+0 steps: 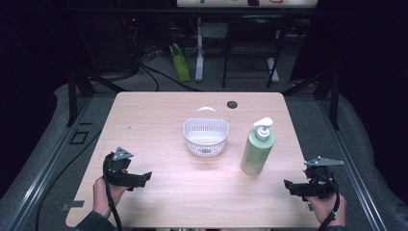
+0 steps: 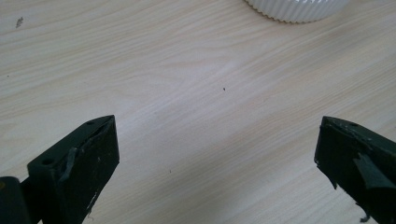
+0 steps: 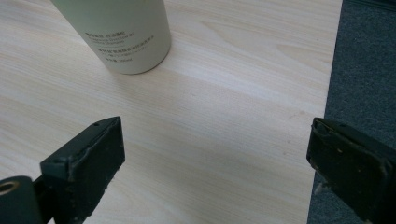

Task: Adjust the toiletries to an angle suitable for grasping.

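A white slotted basket point(image 1: 206, 137) with a thin arched handle sits near the middle of the high view, on the pale wood tabletop point(image 1: 159, 115). Just to its right in the frame, apart from it, stands an upright pale green pump bottle point(image 1: 257, 149) with a white pump head. A small dark round hole point(image 1: 232, 104) marks the tabletop above and between them, toward the far edge.

In the lower left of the high view, a hand point(image 1: 102, 192) holds the left gripper point(image 1: 144, 179) low over the tabletop, its black jaws pointing toward the centre of the frame and a grey three-cornered plate on top. The left gripper view shows its jaws spread wide at the lower corners with bare wood between them; nothing is held. The ribbed white base of the basket point(image 2: 295, 9) cuts in at the top edge of that view, right of centre.

In the lower right of the high view, the other hand point(image 1: 332, 214) holds the right gripper point(image 1: 290, 186) near the tabletop's right edge, jaws pointing left in the frame. In the right gripper view its jaws also stand wide apart and empty. The bottle's lower body point(image 3: 122, 32), with small printed text, fills the upper left of that view, well clear of the jaws. Grey carpeted floor point(image 3: 364, 60) shows along the right side of that view, past the tabletop's edge.
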Demonstrator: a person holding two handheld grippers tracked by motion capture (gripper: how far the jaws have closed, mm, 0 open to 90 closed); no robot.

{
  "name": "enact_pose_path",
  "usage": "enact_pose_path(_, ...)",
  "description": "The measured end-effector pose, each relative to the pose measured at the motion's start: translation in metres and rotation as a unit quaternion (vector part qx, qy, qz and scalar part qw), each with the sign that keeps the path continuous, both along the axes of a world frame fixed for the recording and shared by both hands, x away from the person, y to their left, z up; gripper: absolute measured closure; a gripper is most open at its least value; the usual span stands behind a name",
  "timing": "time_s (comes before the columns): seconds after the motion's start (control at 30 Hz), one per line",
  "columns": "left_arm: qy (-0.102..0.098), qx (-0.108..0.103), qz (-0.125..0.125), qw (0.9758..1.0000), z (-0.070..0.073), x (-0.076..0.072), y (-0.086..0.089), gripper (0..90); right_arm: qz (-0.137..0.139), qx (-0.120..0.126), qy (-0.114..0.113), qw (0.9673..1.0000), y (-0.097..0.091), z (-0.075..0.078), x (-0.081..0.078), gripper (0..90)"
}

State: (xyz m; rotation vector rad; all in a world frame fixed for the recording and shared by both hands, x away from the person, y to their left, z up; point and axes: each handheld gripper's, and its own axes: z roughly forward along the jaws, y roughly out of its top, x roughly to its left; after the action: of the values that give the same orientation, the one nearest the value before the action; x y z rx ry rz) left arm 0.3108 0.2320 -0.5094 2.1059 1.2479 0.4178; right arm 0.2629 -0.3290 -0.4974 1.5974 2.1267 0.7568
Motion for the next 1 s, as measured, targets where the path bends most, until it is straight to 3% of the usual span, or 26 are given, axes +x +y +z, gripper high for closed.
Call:
enact_pose_path(0.33,-0.005,0.0,-0.002,1.0,0.001,0.0,0.0,0.0,0.018,-0.013,-0.002,0.9998,0.004,-0.002,0.002,3.5)
enact_pose_path(0.67,-0.006,0.0,-0.001,1.0,0.0,0.002,0.0,0.0,0.024,-0.008,0.007,0.9996,0.01,-0.006,0.007,2.3)
enact_pose_path(1.0,-0.005,0.002,0.0,1.0,0.0,0.003,0.0,0.0,0.04,-0.01,-0.012,0.9991,0.017,-0.003,0.008,2.4)
